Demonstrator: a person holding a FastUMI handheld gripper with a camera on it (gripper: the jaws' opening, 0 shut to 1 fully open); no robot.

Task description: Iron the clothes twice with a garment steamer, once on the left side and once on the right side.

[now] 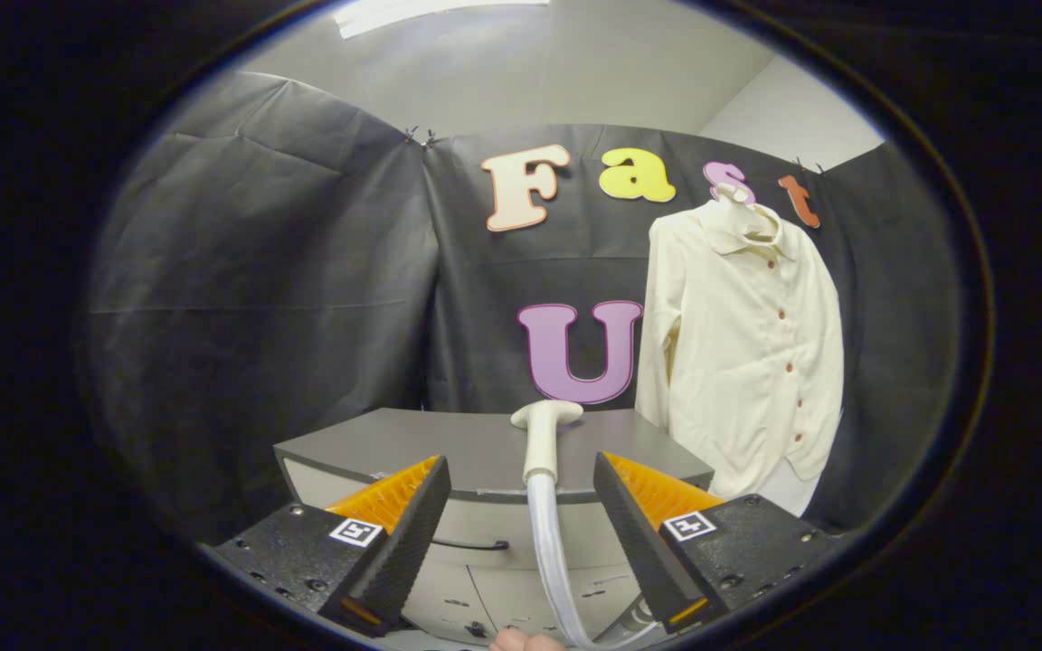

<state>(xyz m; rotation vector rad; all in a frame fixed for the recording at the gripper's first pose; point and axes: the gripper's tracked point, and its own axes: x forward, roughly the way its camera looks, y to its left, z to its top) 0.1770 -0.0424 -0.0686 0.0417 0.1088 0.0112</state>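
A cream button-up shirt [747,353] hangs on a hanger against the booth wall, beyond the fingers and to their right. The white garment steamer head [544,434] lies on the grey cabinet top [449,443], straight ahead of the fingers, with its handle pointing toward me. Its pale hose [553,561] runs down over the cabinet's front edge, between the two fingers. My gripper [521,515] is open, its fingers spread wide on either side of the hose and touching nothing.
The grey cabinet has drawers [476,542] on its front face, below the fingers. A bit of a person's hand [525,642] shows beneath the hose. Black cloth walls close in the booth at the left and back.
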